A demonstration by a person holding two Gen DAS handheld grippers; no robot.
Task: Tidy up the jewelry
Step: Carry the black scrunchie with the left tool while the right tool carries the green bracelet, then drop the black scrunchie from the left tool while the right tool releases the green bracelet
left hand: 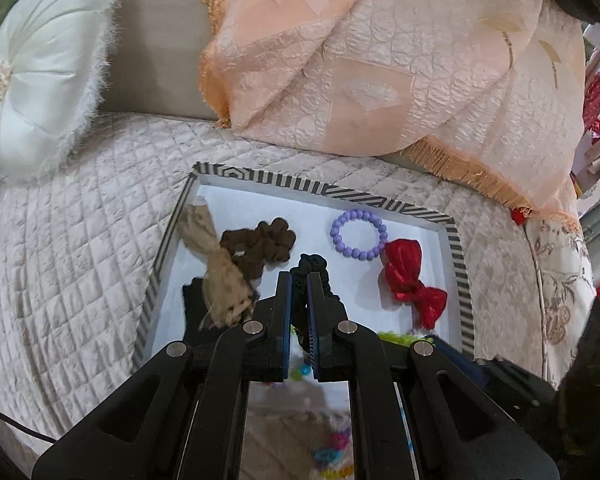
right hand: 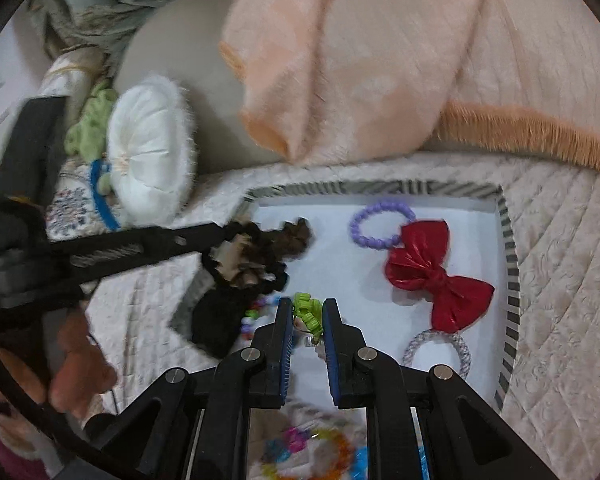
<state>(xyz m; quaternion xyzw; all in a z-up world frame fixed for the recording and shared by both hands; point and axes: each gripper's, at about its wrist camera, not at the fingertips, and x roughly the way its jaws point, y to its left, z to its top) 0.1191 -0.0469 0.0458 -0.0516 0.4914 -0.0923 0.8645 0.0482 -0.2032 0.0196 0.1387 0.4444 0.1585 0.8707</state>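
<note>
Black scrunchie [left hand: 309,276] pinched in left tool [left hand: 299,280], over the tray's [left hand: 458,248] near edge. Lime ruffled band [right hand: 309,312] pinched in right tool [right hand: 307,309], same edge. Risk: soft elastic slipping out, or snagging the tan bow [left hand: 220,268] by the left rim. Tray sits on a quilted bed [left hand: 80,240].

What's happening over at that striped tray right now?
A person is sorting hair accessories over a striped tray on a quilted bed. The left gripper is shut on a black scrunchie; the right gripper is shut on a green hair tie. Both hang just over the tray. Lying inside it are a purple bead bracelet, a red bow and a brown scrunchie.
</note>
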